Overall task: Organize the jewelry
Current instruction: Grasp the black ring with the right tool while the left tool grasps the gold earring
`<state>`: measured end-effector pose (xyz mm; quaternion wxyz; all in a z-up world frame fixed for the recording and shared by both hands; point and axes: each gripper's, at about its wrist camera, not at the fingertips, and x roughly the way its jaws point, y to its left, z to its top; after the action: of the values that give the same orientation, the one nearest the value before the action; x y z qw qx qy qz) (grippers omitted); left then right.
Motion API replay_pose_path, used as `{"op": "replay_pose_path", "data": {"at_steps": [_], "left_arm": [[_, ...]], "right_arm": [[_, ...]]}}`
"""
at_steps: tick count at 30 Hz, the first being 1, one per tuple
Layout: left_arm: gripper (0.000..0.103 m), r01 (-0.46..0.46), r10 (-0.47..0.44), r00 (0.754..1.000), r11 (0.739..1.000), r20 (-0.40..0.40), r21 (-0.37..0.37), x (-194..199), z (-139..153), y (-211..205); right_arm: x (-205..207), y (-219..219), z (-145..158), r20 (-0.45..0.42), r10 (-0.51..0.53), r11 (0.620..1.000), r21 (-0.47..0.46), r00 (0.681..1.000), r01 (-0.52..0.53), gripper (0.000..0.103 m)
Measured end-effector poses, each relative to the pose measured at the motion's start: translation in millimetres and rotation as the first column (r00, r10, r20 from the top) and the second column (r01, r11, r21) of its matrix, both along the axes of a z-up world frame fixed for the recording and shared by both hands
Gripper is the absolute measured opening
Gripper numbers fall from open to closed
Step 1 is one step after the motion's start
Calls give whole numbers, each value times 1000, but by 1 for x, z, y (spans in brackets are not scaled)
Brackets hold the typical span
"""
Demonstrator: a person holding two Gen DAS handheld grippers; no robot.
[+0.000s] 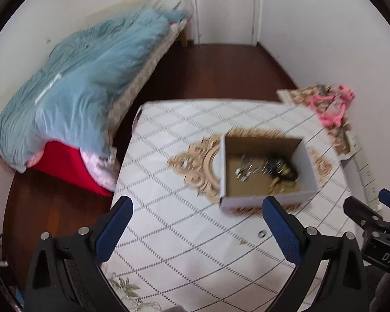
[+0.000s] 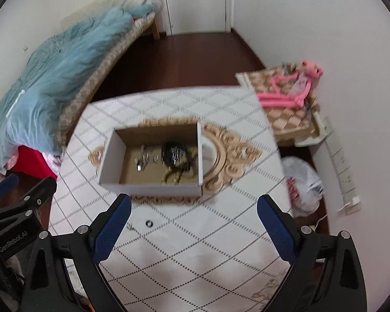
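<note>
A white cardboard box [image 1: 266, 200] [image 2: 148, 188] stands open on the table's white diamond-pattern cloth [image 1: 184, 234] [image 2: 195, 247]. Inside lie silver pieces [image 1: 244, 170] [image 2: 145, 160] and a tangle of black and gold jewelry [image 1: 279, 170] [image 2: 175, 157]. A small ring [image 1: 261, 233] [image 2: 149, 223] and a tiny gold piece [image 1: 243, 241] [image 2: 129, 226] lie on the cloth in front of the box. My left gripper [image 1: 197, 208] is open and empty above the cloth, left of the box. My right gripper [image 2: 193, 206] is open and empty, just before the box; it also shows in the left wrist view [image 1: 371, 205].
A bed with a blue quilt [image 1: 85, 83] [image 2: 54, 70] stands left of the table. A side stand holds a pink toy [image 1: 335, 104] [image 2: 291, 91] at the right. A white plastic bag [image 2: 303, 182] and a power strip [image 2: 343, 166] lie on the floor by the right wall.
</note>
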<state>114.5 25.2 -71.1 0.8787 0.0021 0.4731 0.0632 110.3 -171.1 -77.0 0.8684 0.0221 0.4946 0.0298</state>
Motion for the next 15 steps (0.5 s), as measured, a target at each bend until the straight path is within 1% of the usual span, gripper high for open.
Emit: {"op": "replay_pose_path", "data": {"at_steps": [3, 5, 6, 7, 10, 11, 15], "left_arm": [[102, -32, 33, 997, 999, -65, 24, 0, -37, 7], [102, -50, 55, 992, 998, -114, 45, 2, -62, 11], [102, -59, 65, 988, 997, -142, 47, 3, -77, 15], [102, -66, 72, 984, 997, -161, 47, 3, -87, 18], [102, -83, 94, 974, 995, -207, 62, 3, -113, 24], [102, -87, 101, 970, 994, -220, 71, 3, -121, 26], [102, -99, 117, 959, 992, -258, 82, 1, -142, 34]], "right_arm": [[3, 3, -37, -59, 11, 999, 32, 998, -9, 98], [4, 6, -63, -81, 29, 998, 66, 996, -23, 86], [4, 9, -75, -92, 38, 996, 78, 995, -31, 73], [6, 13, -89, -112, 56, 993, 105, 992, -44, 67], [7, 28, -120, -132, 99, 985, 153, 986, -79, 61], [7, 33, -126, -133, 111, 984, 157, 985, -89, 60], [7, 58, -147, -118, 150, 983, 121, 982, -136, 58]]}}
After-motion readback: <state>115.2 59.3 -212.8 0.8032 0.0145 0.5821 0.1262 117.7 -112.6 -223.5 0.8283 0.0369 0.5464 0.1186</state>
